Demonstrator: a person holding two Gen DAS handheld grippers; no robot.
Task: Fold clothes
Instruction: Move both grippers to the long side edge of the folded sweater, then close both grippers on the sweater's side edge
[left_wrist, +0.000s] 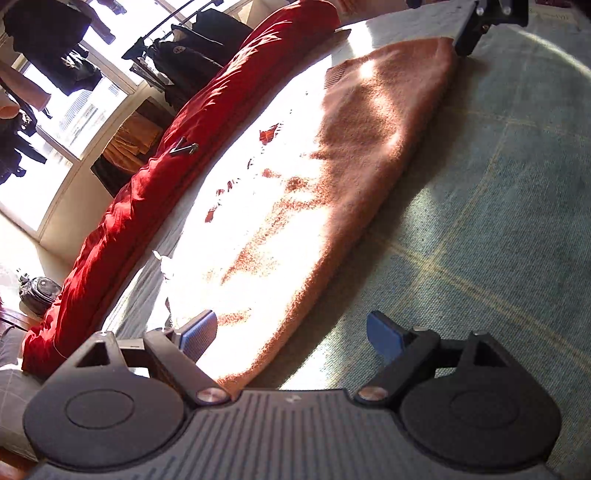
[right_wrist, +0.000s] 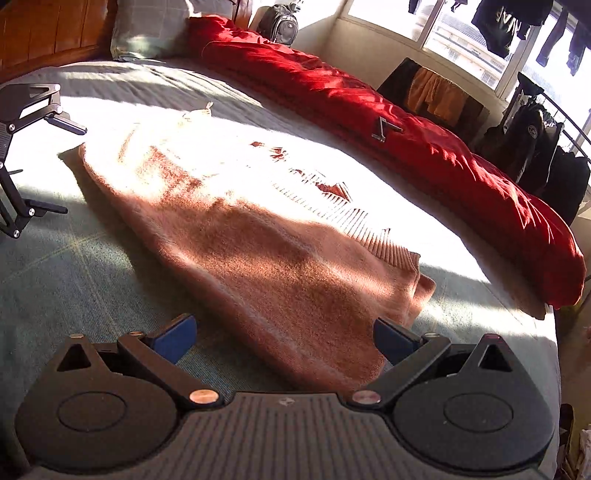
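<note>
Sweater (right_wrist: 258, 236): your pinkish-orange knit lies flat on the grey-green bedspread (right_wrist: 74, 280), folded lengthwise into a long, narrow shape. Its long axis runs from one of your grippers to the other. In the right wrist view the ribbed hem end (right_wrist: 399, 258) sits close in front of you, slightly to the right, and the far end reaches away up and left toward the other gripper. Strong sunlight washes out much of the far half, so details there cannot be told.

No containers show; nothing sits in or on the knit.

Your left gripper (left_wrist: 291, 332) has its jaws spread wide, with nothing between the blue pads (left_wrist: 384, 332). The near end of the sweater (left_wrist: 332, 184) lies just ahead of them, its folded edge running between the two fingers, but the pads are not pressed on it. Your right gripper (right_wrist: 284, 334) is likewise spread wide and holds nothing; the hem corner lies between its fingers, the right pad close beside the fabric edge.

Beyond the knit, a rumpled red duvet (right_wrist: 424, 147) lies along the far side of the bed, parallel to the sweater's long axis, with a small metal piece (right_wrist: 384, 131) resting on it.
</note>
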